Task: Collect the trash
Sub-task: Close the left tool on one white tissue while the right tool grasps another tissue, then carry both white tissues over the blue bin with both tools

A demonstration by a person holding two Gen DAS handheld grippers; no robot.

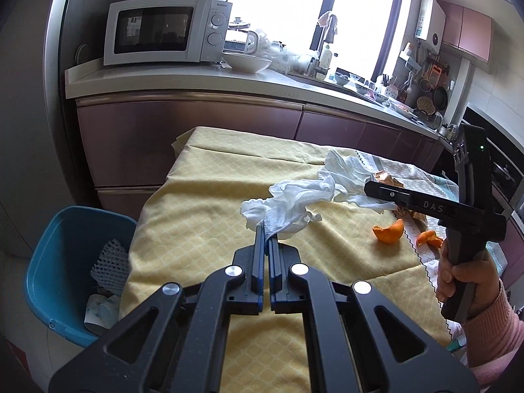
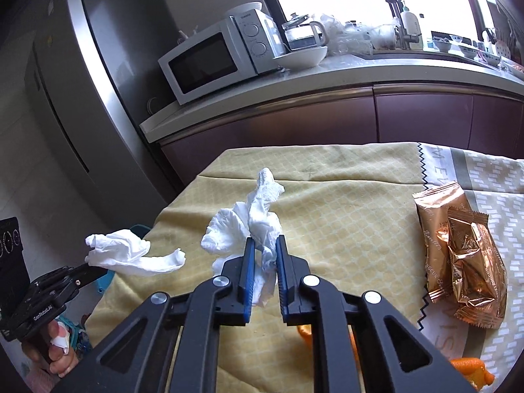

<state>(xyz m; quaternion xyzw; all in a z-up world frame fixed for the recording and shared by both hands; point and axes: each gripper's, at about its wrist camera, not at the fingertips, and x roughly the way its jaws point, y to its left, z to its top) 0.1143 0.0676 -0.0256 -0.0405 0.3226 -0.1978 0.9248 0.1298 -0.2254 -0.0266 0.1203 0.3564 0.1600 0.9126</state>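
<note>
Surface (image 1: pixel 203 196) under yellow cloth; blue bin (image 1: pixel 62 229) on the floor off its left edge, nearest the left gripper (image 1: pixel 267 234). Its fingers are pressed together on a crumpled tissue (image 1: pixel 288 203) lifted off the cloth. Right gripper (image 2: pixel 264 255) pinches a second tissue (image 2: pixel 258 216), farther from the bin. Next carry judged leftward and down.

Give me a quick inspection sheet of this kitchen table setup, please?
Surface: yellow tablecloth.
Job's things: two crumpled tissues, one in each gripper; orange peels; copper snack wrappers.
Clutter: nothing seen beyond the trash.
Grippers: left gripper shut on left tissue; right gripper shut on right tissue.
Cables: nothing seen.
Surroundings: blue bin holding trash beside the table; microwave; fridge.
</note>
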